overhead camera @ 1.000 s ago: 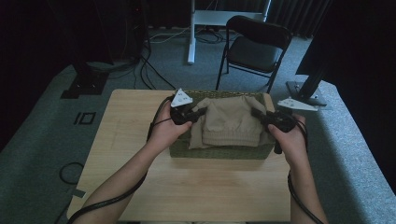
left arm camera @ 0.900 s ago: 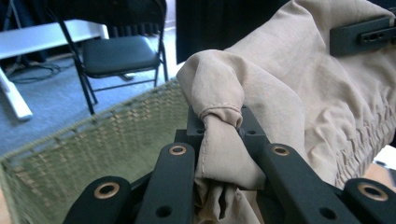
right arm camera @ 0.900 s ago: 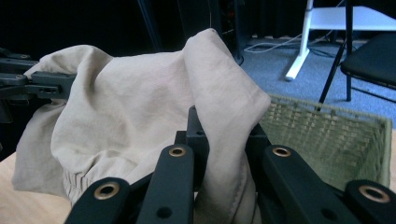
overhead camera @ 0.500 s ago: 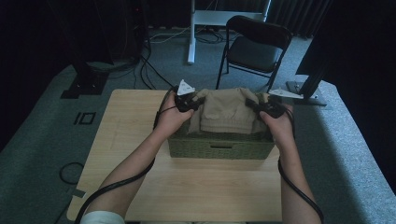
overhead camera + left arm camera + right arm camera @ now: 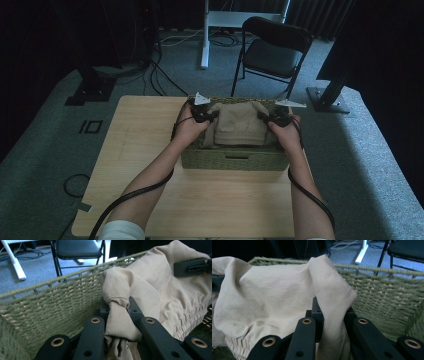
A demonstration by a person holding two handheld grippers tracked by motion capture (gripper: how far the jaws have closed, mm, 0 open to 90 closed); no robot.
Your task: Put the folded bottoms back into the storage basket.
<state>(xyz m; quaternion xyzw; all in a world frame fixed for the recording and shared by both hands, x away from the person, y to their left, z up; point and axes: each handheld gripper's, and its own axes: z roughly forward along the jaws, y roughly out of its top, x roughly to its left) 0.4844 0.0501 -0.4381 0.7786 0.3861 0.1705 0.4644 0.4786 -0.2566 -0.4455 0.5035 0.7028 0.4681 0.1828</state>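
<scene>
A folded beige garment [image 5: 239,129] hangs between my two grippers inside a green woven basket [image 5: 235,161] on the wooden table [image 5: 150,150]. My left gripper [image 5: 209,116] is shut on the garment's left edge; in the left gripper view a bunched fold of the garment [image 5: 117,312] is pinched between the black jaws. My right gripper [image 5: 266,117] is shut on the right edge, where a fold of the garment [image 5: 332,305] is clamped in the right gripper view. The garment's elastic waistband [image 5: 190,317] droops low in the basket.
The basket's woven wall [image 5: 50,307] rises close beside the left gripper, and another basket wall [image 5: 384,305] beside the right. A black folding chair [image 5: 272,50] and a white stand leg [image 5: 204,35] lie beyond the table. Dark stand bases [image 5: 327,100] sit on the carpet.
Both hands have moved away from me and downward, carrying the beige garment from above the basket's front down into the basket. Both grips have stayed the same.
</scene>
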